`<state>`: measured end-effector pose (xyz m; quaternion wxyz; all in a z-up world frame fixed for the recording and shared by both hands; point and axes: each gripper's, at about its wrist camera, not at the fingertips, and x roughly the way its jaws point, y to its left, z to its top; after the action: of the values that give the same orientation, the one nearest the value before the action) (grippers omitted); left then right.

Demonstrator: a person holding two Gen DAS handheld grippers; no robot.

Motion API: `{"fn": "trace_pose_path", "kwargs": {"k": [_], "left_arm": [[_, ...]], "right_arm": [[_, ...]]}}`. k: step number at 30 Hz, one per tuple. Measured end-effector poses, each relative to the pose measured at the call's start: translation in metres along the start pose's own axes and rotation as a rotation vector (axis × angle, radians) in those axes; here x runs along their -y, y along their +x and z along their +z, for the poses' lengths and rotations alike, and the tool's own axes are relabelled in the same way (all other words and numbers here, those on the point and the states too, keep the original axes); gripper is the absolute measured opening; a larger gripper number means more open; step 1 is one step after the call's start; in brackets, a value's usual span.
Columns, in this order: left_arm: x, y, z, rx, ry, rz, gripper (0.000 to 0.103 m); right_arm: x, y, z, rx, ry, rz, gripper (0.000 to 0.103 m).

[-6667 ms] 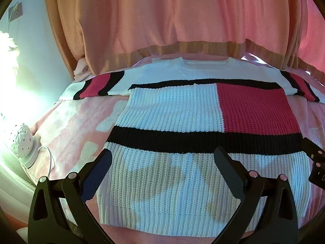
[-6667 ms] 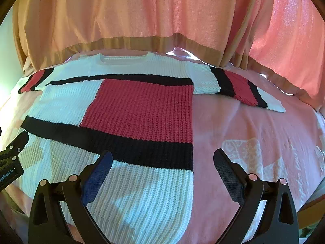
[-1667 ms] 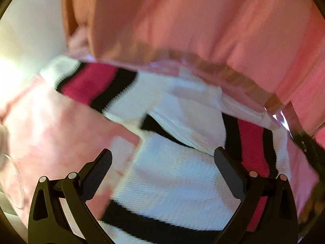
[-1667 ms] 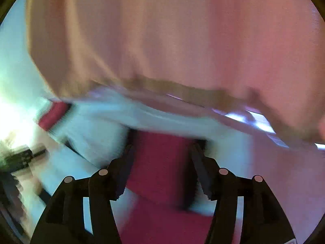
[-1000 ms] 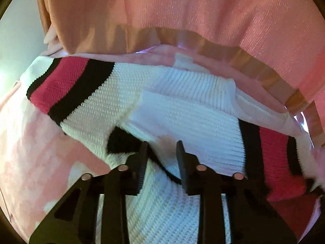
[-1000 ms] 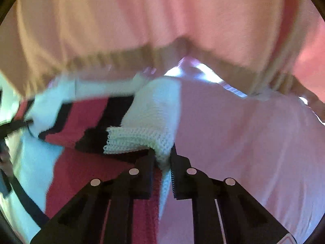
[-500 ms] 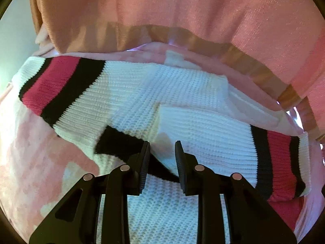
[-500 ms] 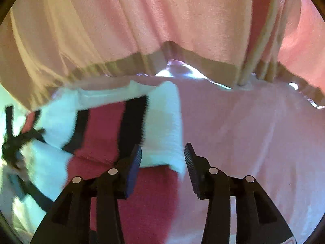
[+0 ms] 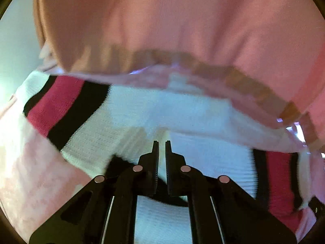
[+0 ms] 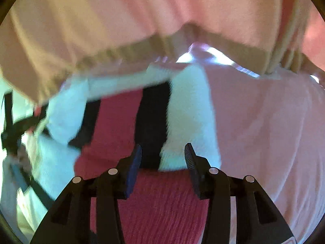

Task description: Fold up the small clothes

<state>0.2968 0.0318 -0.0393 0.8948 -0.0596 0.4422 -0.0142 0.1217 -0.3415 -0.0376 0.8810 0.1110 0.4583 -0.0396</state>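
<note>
A white knit sweater [image 9: 126,138] with black and red stripes lies flat on a pink bedspread [image 9: 36,172]. In the left wrist view my left gripper [image 9: 161,142] is shut, its tips pinching white knit where the left sleeve [image 9: 59,103] joins the body. That sleeve still stretches out to the left. In the right wrist view the right sleeve [image 10: 189,111] lies folded inward over the red chest panel [image 10: 162,199]. My right gripper [image 10: 163,145] hovers open just above that sleeve's lower edge, holding nothing. The picture is blurred.
A peach and pink curtain [image 9: 172,20] with a tan hem hangs right behind the sweater's collar. Bare pink bedspread [image 10: 264,142] spreads to the right of the sweater. A pale wall [image 9: 16,40] shows at far left.
The left jaws have closed on the knit at the sleeve joint. The right gripper let go of the right sleeve, opened and drew back; the sleeve now rests across the red panel.
</note>
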Motion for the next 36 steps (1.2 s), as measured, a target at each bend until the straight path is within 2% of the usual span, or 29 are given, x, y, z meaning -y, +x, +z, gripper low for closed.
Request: {"fn": "trace_pose_path", "kwargs": {"k": [2, 3, 6, 7, 8, 11, 12, 14, 16, 18, 20, 22, 23, 25, 26, 28, 30, 31, 32, 34, 36], "left_arm": [[-0.01, 0.023, -0.007, -0.093, -0.013, 0.027, 0.005], [-0.014, 0.026, -0.011, -0.093, -0.019, 0.016, 0.006], [-0.018, 0.01, -0.004, -0.061, -0.022, 0.009, 0.009], [-0.022, 0.004, -0.002, -0.044, -0.037, -0.006, 0.013], [-0.028, -0.004, 0.001, -0.026, -0.059, -0.009, 0.026], [-0.043, -0.018, 0.004, -0.003, -0.121, -0.021, 0.054], [-0.046, -0.021, 0.003, -0.006, -0.14, -0.046, 0.055], [-0.04, -0.021, -0.001, -0.04, -0.156, -0.12, 0.056], [-0.029, -0.01, -0.009, -0.082, -0.146, -0.152, 0.056], [-0.013, 0.001, -0.016, -0.101, -0.092, -0.126, 0.055], [0.004, 0.012, -0.02, -0.111, -0.046, -0.121, 0.038], [0.016, 0.016, -0.023, -0.107, -0.013, -0.096, 0.038], [0.02, 0.02, -0.023, -0.095, 0.01, -0.064, 0.039], [0.025, 0.022, -0.025, -0.081, 0.026, -0.027, 0.041], [0.023, 0.019, -0.022, -0.078, 0.012, -0.029, 0.041], [0.005, 0.0, -0.008, -0.028, -0.055, -0.041, 0.043], [-0.03, -0.019, 0.01, 0.044, -0.145, -0.021, 0.065], [-0.052, -0.027, 0.019, 0.074, -0.204, 0.007, 0.082], [-0.084, -0.034, 0.029, 0.104, -0.279, 0.044, 0.089], [-0.133, -0.036, 0.042, 0.119, -0.345, 0.074, 0.089], [-0.192, -0.031, 0.053, 0.122, -0.401, 0.173, 0.089]], "right_arm": [[0.002, 0.023, -0.007, -0.083, -0.045, -0.085, 0.038], [0.006, 0.033, -0.01, -0.098, -0.05, -0.089, 0.037], [0.007, 0.022, -0.004, -0.081, 0.002, -0.081, 0.037], [0.005, 0.014, -0.003, -0.06, 0.024, -0.079, 0.04], [0.001, 0.006, -0.003, -0.041, 0.033, -0.079, 0.041], [-0.026, -0.02, -0.004, 0.028, -0.018, -0.068, 0.044], [-0.03, -0.024, -0.004, 0.037, -0.024, -0.062, 0.047], [-0.036, -0.028, -0.002, 0.051, -0.021, -0.049, 0.053], [-0.038, -0.024, -0.003, 0.052, -0.011, -0.06, 0.054], [-0.037, -0.014, -0.001, 0.048, -0.003, -0.063, 0.052], [-0.032, -0.011, 0.0, 0.068, 0.011, -0.066, 0.05], [-0.024, -0.007, 0.003, 0.09, 0.014, -0.078, 0.05], [-0.017, 0.001, 0.004, 0.081, -0.001, -0.13, 0.051], [-0.007, 0.022, 0.0, 0.002, -0.01, -0.208, 0.048], [0.001, 0.028, -0.004, -0.017, 0.015, -0.194, 0.047], [0.001, 0.019, -0.001, 0.004, 0.041, -0.161, 0.048], [-0.006, -0.001, 0.003, 0.056, 0.034, -0.137, 0.052], [-0.01, -0.01, 0.003, 0.082, 0.027, -0.13, 0.052], [-0.014, -0.016, 0.003, 0.099, 0.019, -0.123, 0.053], [-0.019, -0.026, 0.002, 0.12, 0.014, -0.109, 0.053], [-0.023, -0.031, -0.001, 0.122, 0.011, -0.095, 0.053]]}}
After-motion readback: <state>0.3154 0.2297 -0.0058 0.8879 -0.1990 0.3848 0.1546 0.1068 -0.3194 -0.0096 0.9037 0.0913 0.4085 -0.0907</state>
